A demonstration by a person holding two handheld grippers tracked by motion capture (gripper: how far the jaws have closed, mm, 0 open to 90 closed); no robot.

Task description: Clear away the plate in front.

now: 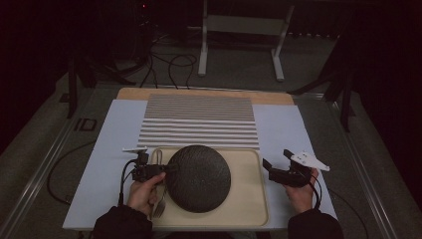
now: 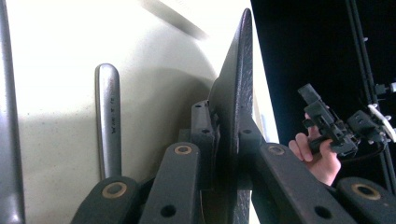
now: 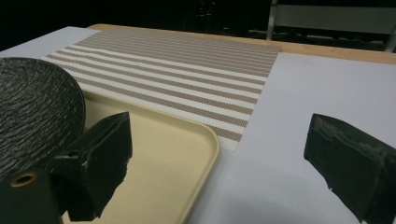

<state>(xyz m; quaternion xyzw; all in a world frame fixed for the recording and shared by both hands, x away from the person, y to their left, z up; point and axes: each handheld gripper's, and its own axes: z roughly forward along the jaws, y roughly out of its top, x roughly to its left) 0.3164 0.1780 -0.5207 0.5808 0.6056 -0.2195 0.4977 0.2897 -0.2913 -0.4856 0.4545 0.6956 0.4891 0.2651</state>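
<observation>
High view: left gripper (image 1: 166, 168), lower left of centre, is clamped on the left rim of the dark round plate (image 1: 198, 178). Plate sits in the cream tray (image 1: 249, 199) at bottom centre of frame; can't tell from here if it's lifted or tilted. Fork-like cutlery (image 1: 158, 206) lies in the tray's left part, by the left hand (image 1: 144, 191). Right gripper (image 1: 277, 162), lower right, is off the tray's right edge, jaws spread wide w/ nothing between them, over the pale surface (image 1: 288, 129). Striped placemat (image 1: 199, 122) lies just beyond the tray, mid frame.

Left gripper view: left gripper (image 2: 229, 135) jaws pinch the plate (image 2: 238, 79) edge-on, one pad each side of the rim, squeezed tight; the plate runs up the middle of frame. A metal handle (image 2: 107, 112) lies on the tray (image 2: 56, 60) at left. Right gripper (image 2: 327, 123) & its hand (image 2: 317, 158) show at right against the dark, well apart from the plate.

Right gripper view: right gripper (image 3: 217, 161) jaws stand far apart at bottom left & bottom right, released, touching nothing. Between them are the tray (image 3: 187, 140) corner & the surface (image 3: 299, 88). Plate (image 3: 32, 107) at left edge, raised on a tilt over the tray. Placemat (image 3: 173, 70) across upper middle
</observation>
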